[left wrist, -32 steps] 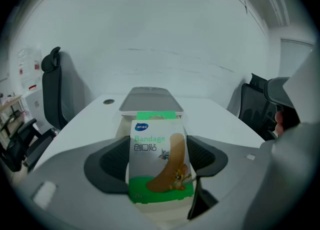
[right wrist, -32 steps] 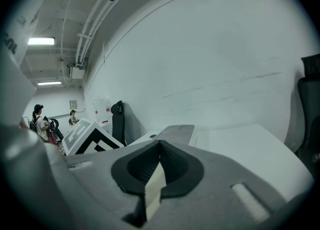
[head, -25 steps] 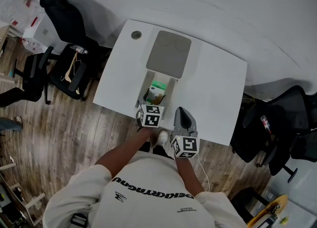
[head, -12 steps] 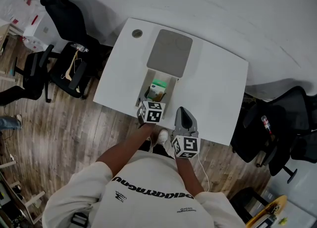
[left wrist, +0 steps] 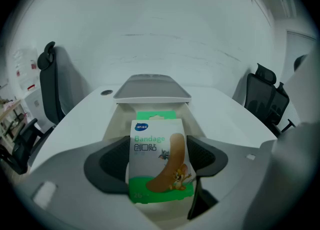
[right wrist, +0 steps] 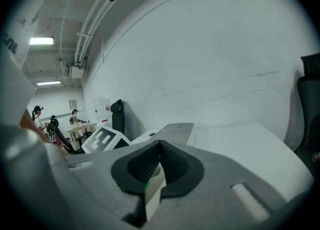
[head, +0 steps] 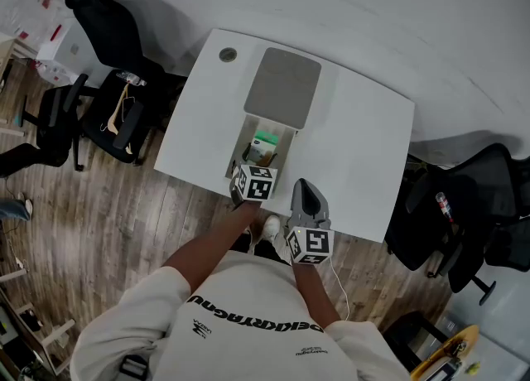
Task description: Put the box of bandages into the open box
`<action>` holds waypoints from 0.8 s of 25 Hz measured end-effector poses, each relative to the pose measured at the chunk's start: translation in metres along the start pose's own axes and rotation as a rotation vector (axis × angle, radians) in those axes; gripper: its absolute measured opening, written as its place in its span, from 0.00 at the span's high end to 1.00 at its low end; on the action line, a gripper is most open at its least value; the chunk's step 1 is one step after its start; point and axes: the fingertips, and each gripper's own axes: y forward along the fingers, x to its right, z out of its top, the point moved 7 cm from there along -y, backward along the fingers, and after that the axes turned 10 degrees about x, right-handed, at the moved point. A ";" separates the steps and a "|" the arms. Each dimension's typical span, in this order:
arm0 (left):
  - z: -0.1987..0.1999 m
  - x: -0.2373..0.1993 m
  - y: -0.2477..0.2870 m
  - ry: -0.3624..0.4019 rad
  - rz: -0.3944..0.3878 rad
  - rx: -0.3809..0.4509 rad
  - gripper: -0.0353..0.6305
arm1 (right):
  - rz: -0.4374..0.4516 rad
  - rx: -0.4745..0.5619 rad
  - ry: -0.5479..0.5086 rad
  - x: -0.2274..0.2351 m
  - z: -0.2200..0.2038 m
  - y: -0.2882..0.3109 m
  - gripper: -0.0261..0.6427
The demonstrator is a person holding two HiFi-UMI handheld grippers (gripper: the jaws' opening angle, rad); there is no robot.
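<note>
Left claw (left wrist: 159, 158), gripping the box of bandages (left wrist: 159, 166), should lower squarely into the open box (left wrist: 116, 124); right claw (right wrist: 160, 146) closed, empty.

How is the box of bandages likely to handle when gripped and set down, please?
The box of bandages looks like thin card, so probably light and stiff, though squeezing may dent it. Standing upright in the left hand-held gripper, tall and flat, it could tip once released.
</note>
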 end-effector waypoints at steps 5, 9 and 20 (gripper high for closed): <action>-0.002 -0.002 0.007 0.016 0.006 -0.019 0.40 | -0.004 -0.001 0.002 0.002 0.000 0.000 0.96; -0.004 -0.005 0.010 0.005 0.014 -0.033 0.40 | -0.005 -0.007 0.004 0.002 -0.001 0.000 0.96; -0.002 -0.006 0.022 0.004 0.005 -0.070 0.40 | -0.006 -0.010 0.004 0.001 -0.002 0.001 0.96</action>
